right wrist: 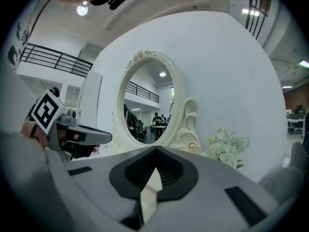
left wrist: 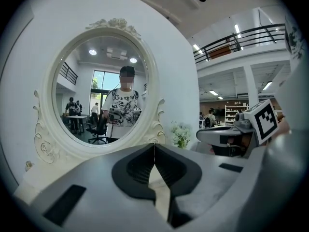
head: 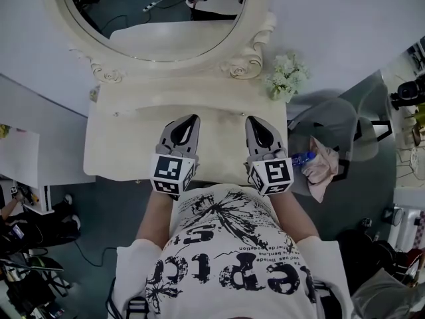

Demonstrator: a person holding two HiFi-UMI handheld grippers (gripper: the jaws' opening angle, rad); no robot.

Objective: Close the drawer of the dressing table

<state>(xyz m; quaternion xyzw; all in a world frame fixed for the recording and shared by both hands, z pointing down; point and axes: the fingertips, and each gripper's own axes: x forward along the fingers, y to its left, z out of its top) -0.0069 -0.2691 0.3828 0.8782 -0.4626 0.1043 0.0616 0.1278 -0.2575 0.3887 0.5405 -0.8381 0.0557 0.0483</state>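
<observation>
The cream dressing table [head: 119,138] stands in front of me, its oval mirror [head: 156,18] at the back. Both grippers hover side by side over the front half of the tabletop and point toward the mirror. My left gripper [head: 193,119] is shut with nothing in it, its jaws meeting in a thin line [left wrist: 154,146]. My right gripper [head: 252,120] is also shut and empty [right wrist: 155,150]. The table's front face and its drawer are hidden below the tabletop edge, behind the grippers and my body.
White flowers [head: 287,76] stand at the table's right rear corner. To the right is a grey chair [head: 332,121] holding a pink cloth [head: 323,165] and a blue-capped bottle [head: 302,158]. A white panel [head: 26,155] stands on the left.
</observation>
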